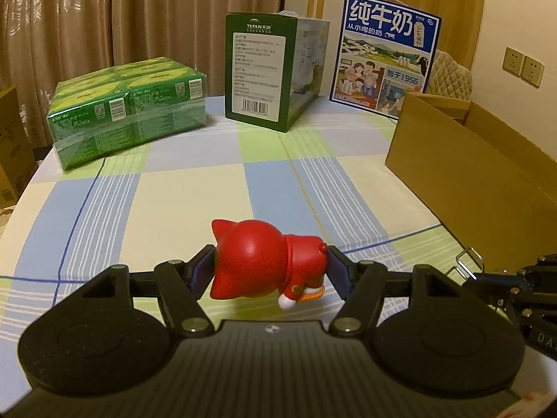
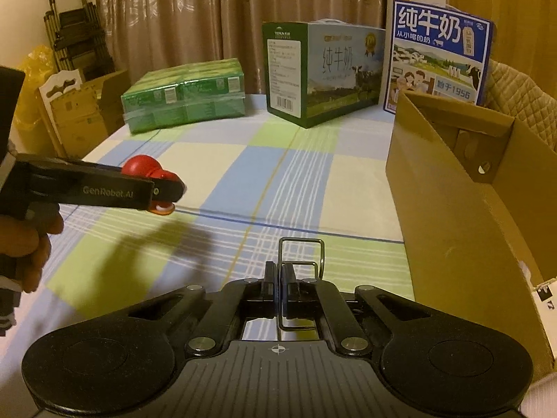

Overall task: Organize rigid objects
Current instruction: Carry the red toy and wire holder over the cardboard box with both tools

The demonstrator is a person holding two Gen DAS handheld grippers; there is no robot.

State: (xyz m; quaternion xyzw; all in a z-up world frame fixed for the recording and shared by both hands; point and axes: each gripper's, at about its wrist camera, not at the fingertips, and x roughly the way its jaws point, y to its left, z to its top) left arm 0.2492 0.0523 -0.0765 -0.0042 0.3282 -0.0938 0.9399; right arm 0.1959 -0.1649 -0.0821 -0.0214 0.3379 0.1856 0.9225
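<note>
Honestly, my left gripper (image 1: 269,273) pinches the round red toy (image 1: 259,264) loosely-looking, my right gripper (image 2: 278,278) clamps a thin wire clip (image 2: 302,256); either could slip short of the cardboard box (image 2: 463,216).

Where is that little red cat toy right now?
The red cat toy is clamped sideways in the left hand-held gripper, above the checked tablecloth. In the right wrist view it sits at the left, well left of the open cardboard box.
</note>
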